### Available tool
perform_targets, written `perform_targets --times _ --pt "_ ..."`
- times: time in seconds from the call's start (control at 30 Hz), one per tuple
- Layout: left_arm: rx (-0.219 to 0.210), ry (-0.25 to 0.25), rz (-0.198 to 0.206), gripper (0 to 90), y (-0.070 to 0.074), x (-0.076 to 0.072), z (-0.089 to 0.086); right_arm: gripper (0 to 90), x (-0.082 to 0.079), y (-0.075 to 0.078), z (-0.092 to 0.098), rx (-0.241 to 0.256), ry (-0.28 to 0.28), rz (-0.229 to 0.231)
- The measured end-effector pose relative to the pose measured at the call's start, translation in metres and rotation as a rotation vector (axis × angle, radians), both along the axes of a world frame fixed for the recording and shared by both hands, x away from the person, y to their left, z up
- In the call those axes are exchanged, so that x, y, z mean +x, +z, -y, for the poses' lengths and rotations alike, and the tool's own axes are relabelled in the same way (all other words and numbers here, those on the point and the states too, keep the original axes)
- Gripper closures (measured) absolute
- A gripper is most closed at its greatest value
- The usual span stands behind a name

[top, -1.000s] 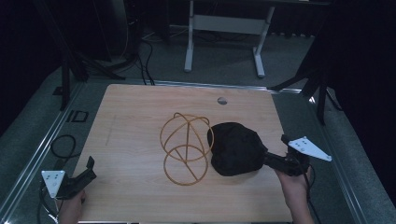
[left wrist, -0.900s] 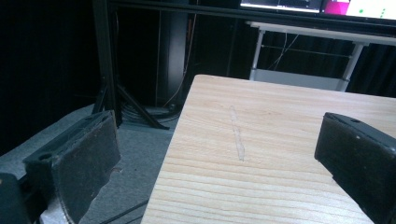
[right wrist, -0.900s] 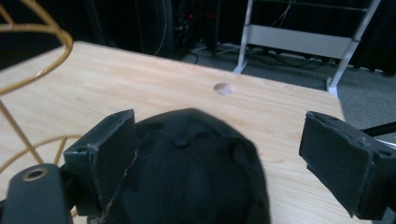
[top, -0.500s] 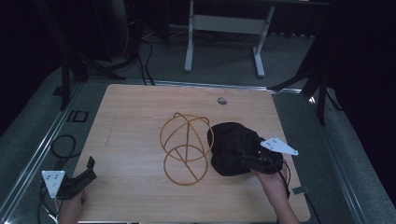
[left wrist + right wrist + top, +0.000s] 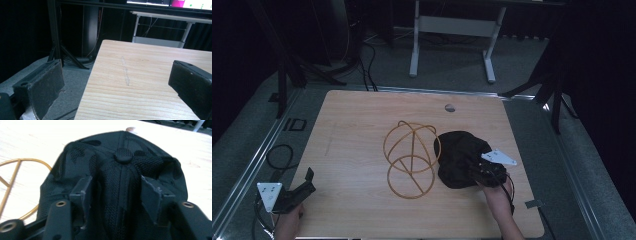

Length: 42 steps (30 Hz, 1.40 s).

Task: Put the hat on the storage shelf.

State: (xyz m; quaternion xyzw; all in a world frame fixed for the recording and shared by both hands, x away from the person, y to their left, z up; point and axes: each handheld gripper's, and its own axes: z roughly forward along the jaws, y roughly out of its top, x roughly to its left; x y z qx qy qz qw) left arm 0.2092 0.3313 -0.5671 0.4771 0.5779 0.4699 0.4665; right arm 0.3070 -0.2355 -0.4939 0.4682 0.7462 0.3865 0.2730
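A black mesh cap lies right of centre on the wooden table. My right gripper rests on its near edge. In the right gripper view the jaws pinch a raised fold of the cap just below its top button, so the gripper is shut on the fabric. A gold wire frame of joined hoops stands just left of the cap, touching it or nearly so; its curve also appears in the right gripper view. My left gripper hangs open off the table's near-left corner, its jaws wide apart with nothing between.
A small grey round disc sits near the table's far edge. A faint scratch marks the wood ahead of the left gripper. A cable loop lies on the floor at left. A white desk frame stands beyond the table.
My right gripper has moved left from the table's right edge onto the cap and closed on a fold of it. The left gripper has stayed put.
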Motion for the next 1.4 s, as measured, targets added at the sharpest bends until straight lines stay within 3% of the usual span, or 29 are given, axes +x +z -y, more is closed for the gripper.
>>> perform_targets --times 0.23,0.47,1.0,1.4 --pt "0.0 -0.001 0.0 0.5 0.0 0.0 0.0 72.0 0.002 -0.006 0.001 0.007 -0.034 -0.001" --pt "-0.001 -0.002 -0.001 0.5 0.0 0.0 0.0 85.4 0.003 -0.009 0.001 -0.016 -0.031 0.006" --pt "-0.002 0.001 -0.002 0.5 0.0 0.0 0.0 87.4 -0.002 0.011 0.007 0.006 -0.057 0.098" --pt "-0.004 0.003 -0.002 0.5 0.0 0.0 0.0 87.4 -0.01 0.046 0.013 0.059 -0.073 0.197"
